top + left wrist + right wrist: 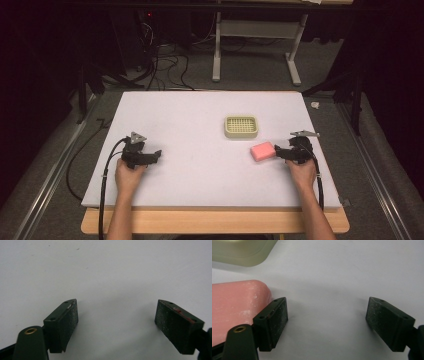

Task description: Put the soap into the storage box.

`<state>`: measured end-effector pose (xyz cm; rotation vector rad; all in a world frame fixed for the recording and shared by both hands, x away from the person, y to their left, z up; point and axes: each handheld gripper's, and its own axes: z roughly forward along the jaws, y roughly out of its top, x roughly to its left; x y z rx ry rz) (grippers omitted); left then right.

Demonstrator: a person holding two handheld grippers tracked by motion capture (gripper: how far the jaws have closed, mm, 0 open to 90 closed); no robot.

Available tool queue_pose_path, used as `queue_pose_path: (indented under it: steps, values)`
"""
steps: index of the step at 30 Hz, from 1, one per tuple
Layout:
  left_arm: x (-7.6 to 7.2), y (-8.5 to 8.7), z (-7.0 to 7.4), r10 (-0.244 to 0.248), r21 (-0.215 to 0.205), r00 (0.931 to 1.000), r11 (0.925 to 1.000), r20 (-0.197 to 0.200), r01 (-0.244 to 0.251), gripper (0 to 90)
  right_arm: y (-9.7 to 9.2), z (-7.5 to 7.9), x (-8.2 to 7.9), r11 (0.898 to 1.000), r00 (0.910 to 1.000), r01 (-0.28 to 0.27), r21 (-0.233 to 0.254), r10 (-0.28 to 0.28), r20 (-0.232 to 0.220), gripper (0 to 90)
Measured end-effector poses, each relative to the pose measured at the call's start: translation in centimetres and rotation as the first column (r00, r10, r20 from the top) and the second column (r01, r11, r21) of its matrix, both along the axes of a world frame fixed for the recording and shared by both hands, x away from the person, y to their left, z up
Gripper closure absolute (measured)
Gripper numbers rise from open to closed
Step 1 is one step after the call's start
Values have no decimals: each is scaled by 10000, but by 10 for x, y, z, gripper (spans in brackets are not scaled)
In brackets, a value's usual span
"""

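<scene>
We list, from the high view:

- white board (200, 170) – lies flat on a wooden table (215, 221), whose pale edge shows along the near side.
- grey carpet floor (250, 75) around and beyond the table.
- black cables (167, 62) – a loose tangle on the carpet past the board's far left corner.
- white metal table frame (216, 55), two legs and a crossbar, well behind the board.
- metal rail (45, 185) along the floor at left.
- small white scrap (315, 105) on the carpet, just off the far right corner.
</scene>
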<state>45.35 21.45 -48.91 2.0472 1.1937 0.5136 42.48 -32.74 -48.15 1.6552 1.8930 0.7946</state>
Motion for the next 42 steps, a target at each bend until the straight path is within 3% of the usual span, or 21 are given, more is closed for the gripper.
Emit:
queue_pose_path:
  steps: [12,22,31,42]
  values:
    - [0,0,0,3,-1,10000,10000,0,-3,192,-10,13,-8,9983,9982,399,426,-417,424,179]
    - [0,0,0,2,2,10000,10000,3,-2,192,-16,19,-24,9962,9964,335,801,-395,749,177]
    - [0,0,0,-8,6,10000,10000,-10,8,192,-11,27,-40,9942,9950,-20,1073,-87,995,165]
    - [0,0,0,-11,30,10000,10000,-6,11,192,18,30,-49,9899,9883,-998,1004,869,1253,125]
